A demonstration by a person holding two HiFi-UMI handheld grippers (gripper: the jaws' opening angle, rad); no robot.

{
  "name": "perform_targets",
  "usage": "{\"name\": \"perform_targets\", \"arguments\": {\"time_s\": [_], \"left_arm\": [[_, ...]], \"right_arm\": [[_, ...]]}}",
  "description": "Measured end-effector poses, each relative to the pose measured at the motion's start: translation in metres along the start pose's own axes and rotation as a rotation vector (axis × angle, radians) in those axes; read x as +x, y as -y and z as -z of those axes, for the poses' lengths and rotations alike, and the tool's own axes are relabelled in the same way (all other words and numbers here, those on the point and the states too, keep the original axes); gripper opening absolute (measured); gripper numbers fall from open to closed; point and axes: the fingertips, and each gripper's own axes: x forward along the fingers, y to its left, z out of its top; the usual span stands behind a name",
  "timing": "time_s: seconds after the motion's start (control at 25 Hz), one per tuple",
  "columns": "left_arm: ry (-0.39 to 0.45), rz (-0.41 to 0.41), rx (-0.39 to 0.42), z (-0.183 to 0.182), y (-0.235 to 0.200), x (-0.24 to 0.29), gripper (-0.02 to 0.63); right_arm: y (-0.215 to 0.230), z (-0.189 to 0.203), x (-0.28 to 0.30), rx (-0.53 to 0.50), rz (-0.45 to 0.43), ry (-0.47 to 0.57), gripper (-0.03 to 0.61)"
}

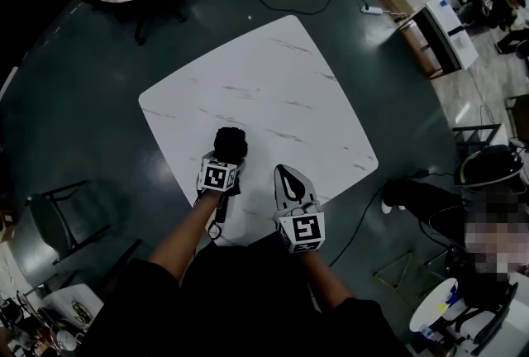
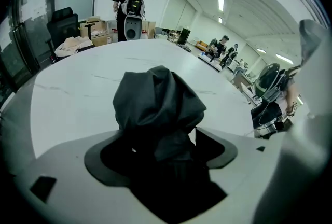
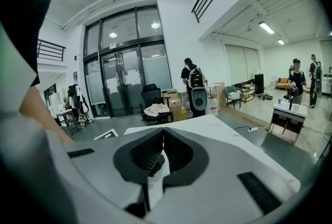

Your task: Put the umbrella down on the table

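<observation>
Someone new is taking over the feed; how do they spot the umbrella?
Find the white marbled table in the middle of the dark floor. Near its closest corner, the left gripper is shut on the umbrella: a bunched black fabric bundle, while the right gripper beside it holds nothing.

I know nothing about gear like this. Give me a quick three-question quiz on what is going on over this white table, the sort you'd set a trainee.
1. True or false: the right gripper is clamped on the umbrella.
2. Multiple choice: the left gripper is A) open and empty, B) shut on the umbrella, C) lying on the floor.
3. Fill in: the folded umbrella's fabric is ____ in colour.

Key:
1. False. The right gripper's jaws are together with nothing between them.
2. B. The left gripper view shows the bunched fabric between its jaws.
3. Black.
</observation>
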Motion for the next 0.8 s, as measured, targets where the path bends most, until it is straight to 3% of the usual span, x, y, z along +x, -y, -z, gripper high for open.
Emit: {"name": "perform_targets", "arguments": {"time_s": [0.4,0.64,0.8], "left_arm": [[0.177,0.030,0.059,-0.009,0.017,-0.070,0.379],[0.373,0.097,0.025,-0.002,0.045,-0.164,0.379],[0.538,0.195,-0.006,0.012,0.068,-0.230,0.377]], "right_arm": [[-0.044,0.000,-0.046,-0.022,0.013,0.014,0.015],[-0.078,-0.017,-0.081,-0.026,0.061,0.071,0.015],[-0.101,-0.025,-0.111,-0.006,0.107,0.109,0.015]]}}
